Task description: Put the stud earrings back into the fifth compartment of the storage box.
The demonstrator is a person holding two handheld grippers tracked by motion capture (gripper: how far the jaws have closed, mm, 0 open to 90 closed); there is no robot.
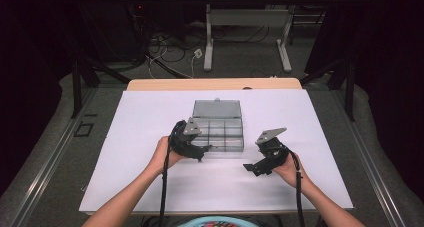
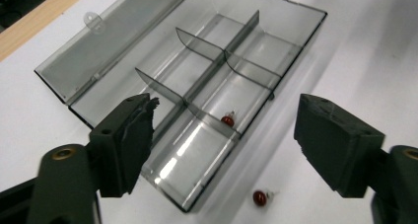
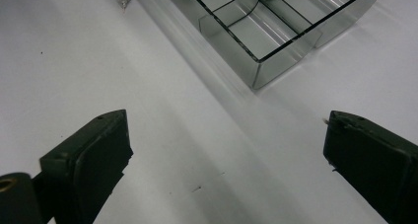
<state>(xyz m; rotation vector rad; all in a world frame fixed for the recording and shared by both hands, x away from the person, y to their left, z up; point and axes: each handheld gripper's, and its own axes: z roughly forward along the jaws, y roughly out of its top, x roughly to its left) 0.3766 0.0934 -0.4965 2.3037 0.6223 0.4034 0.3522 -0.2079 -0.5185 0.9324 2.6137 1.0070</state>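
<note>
Each black gripper (image 1: pixel 200 154) (image 1: pixel 252 168) carries a grey three-cornered plate and a black trailing cable; forearms are bare.

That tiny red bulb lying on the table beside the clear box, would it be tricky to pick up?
Probably. The red bulb looks round and glossy, so it may roll or slip from the left claw. It seems glass with thin wires, so likely fragile and very light.

White table (image 1: pixel 150 182), clear compartment box (image 2: pixel 236 61) with lid open flat, small red bulb (image 2: pixel 260 198) beside it

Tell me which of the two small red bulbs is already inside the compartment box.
The red bulb lying in a near-row compartment of the clear box; the other bulb lies outside on the white table sheet.
</note>
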